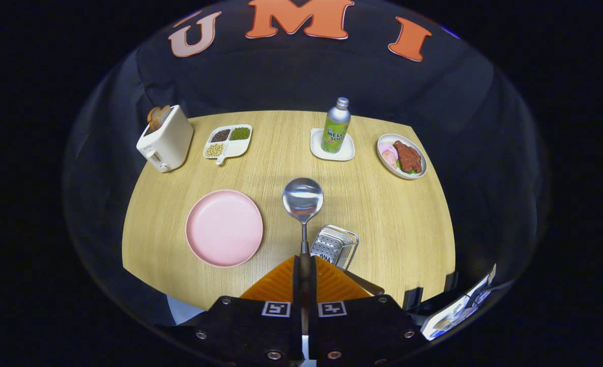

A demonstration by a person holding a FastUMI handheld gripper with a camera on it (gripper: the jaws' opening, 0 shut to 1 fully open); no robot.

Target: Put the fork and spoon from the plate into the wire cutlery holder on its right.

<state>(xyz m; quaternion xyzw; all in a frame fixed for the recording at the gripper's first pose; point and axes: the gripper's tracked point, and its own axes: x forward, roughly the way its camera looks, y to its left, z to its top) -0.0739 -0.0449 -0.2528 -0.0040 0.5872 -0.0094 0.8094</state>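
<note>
The spoon (303,200) is clamped by its handle between the fingers of the hand-held gripper (304,265), bowl pointing forward above the worktop (372,204). The wire holder (334,246) sits just right of the fingers. The pink plate (224,228) lies bare to the left.

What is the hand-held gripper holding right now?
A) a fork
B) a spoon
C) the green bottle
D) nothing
B: the hand-held gripper has both fingers closed on the handle of the spoon, whose shiny round bowl sticks out ahead of them, above the table between the pink plate and the wire holder.
</note>
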